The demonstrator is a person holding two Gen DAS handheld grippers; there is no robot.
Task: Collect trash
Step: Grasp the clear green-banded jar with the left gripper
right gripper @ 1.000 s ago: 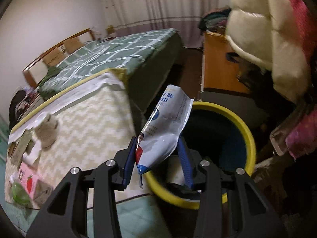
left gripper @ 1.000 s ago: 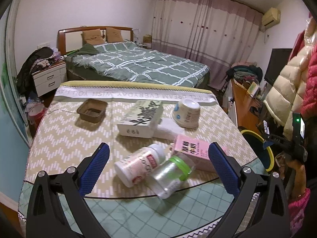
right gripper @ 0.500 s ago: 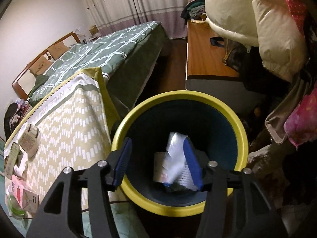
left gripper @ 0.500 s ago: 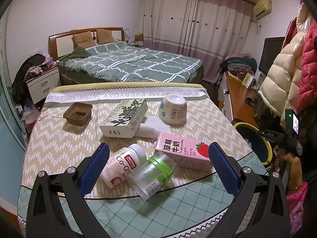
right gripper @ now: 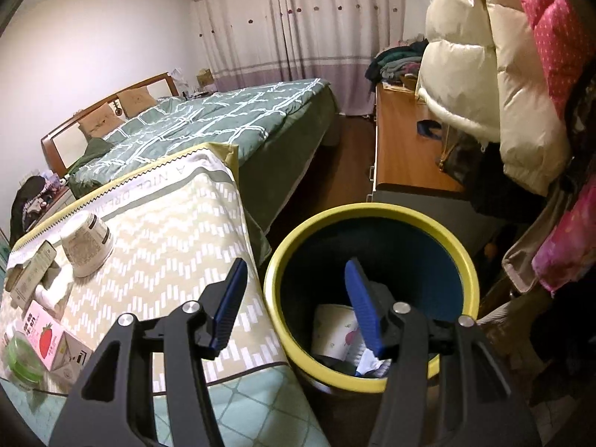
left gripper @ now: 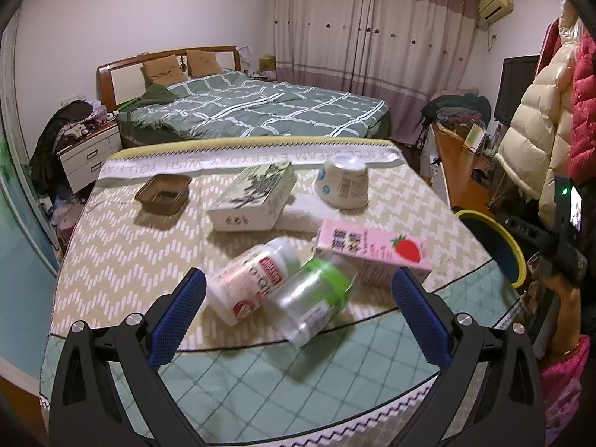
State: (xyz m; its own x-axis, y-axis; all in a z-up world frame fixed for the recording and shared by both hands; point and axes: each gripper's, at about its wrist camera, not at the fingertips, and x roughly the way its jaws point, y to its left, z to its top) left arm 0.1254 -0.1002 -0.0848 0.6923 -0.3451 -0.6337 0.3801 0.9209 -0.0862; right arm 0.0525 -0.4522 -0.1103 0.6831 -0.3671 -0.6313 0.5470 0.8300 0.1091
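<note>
- Right hand-held gripper (right gripper: 296, 303) now apart and empty: we dropped the wrapper (right gripper: 367, 363) into the bin (right gripper: 372, 210).
- Left hand-held gripper (left gripper: 298, 300) apart, nearing the bottles (left gripper: 246, 283) on the bench (left gripper: 123, 260) beside the bin.

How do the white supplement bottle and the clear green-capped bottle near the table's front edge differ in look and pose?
The white supplement bottle is opaque with a red-and-white label and white cap; the clear bottle is see-through with a green cap. The white one lies wholly on the zigzag-patterned cloth, while the clear one's base reaches over the dark border line onto the green checked part. Both lie on their sides, touching, between the open left tongs.
</note>
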